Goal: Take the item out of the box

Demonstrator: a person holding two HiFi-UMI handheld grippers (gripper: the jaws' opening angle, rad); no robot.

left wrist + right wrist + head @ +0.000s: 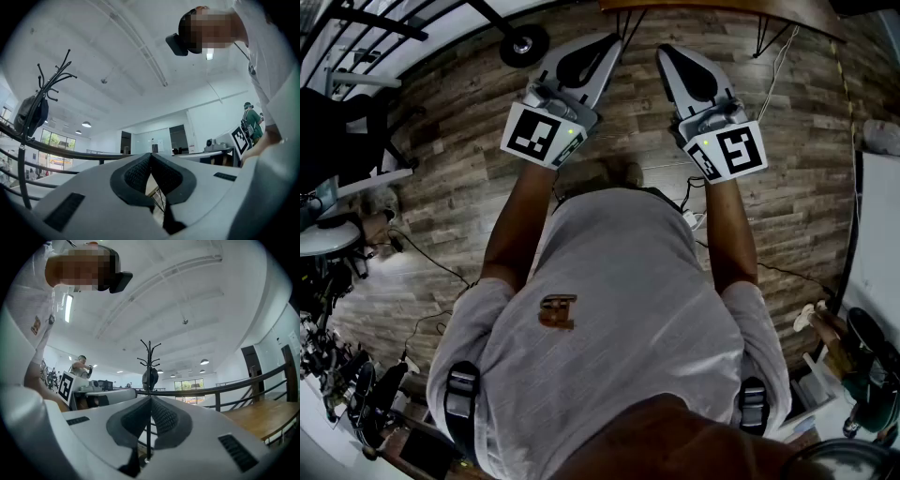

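The box and its item cannot be located in any view. The left tongs (151, 158) are seen clenched, pads pressed together with nothing between them. The right tongs (151, 400) are likewise clenched and empty. Both are held side by side, near level, ahead of the person's white shirt (609, 300), over a wood-plank floor (441, 122). A coat stand (149, 363) is observed beyond the right tongs.

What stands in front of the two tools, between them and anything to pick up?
Nothing visible does, but no box shows either. The left tool and right tool are shut and empty, held over wood floor.
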